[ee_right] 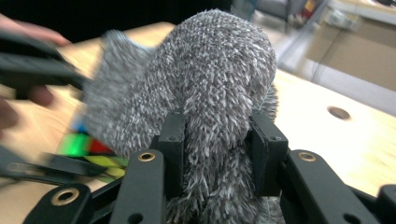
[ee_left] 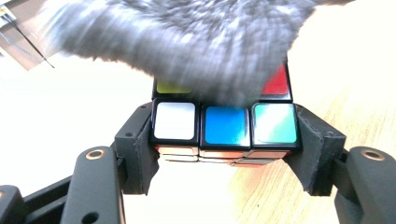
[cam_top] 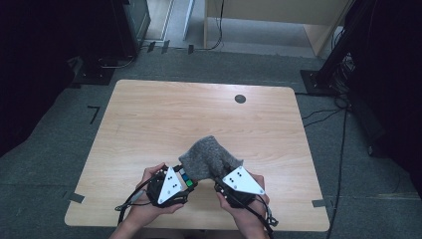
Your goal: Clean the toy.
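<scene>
A puzzle cube [ee_left: 224, 126] with white, blue and green squares facing up is clamped between the jaws of my left gripper [ee_left: 224, 149], which is shut on its two sides. A fuzzy grey cloth [cam_top: 209, 157] lies draped over the cube's far half [ee_left: 187, 42]. My right gripper [ee_right: 217, 154] is shut on a bunched fold of that cloth [ee_right: 210, 84], its pads pressed into the pile. In the high view both grippers sit near the table's front edge, the left gripper [cam_top: 186, 180] and the right gripper [cam_top: 221, 177] meeting under the cloth, with the cube's [cam_top: 187, 179] green and blue squares peeking out.
The wooden table [cam_top: 149, 114] has a round dark cable hole [cam_top: 240, 98] at its far right. Black stands and cables stand on the carpet around it. A person's hands [cam_top: 149, 209] hold both grippers at the front edge.
</scene>
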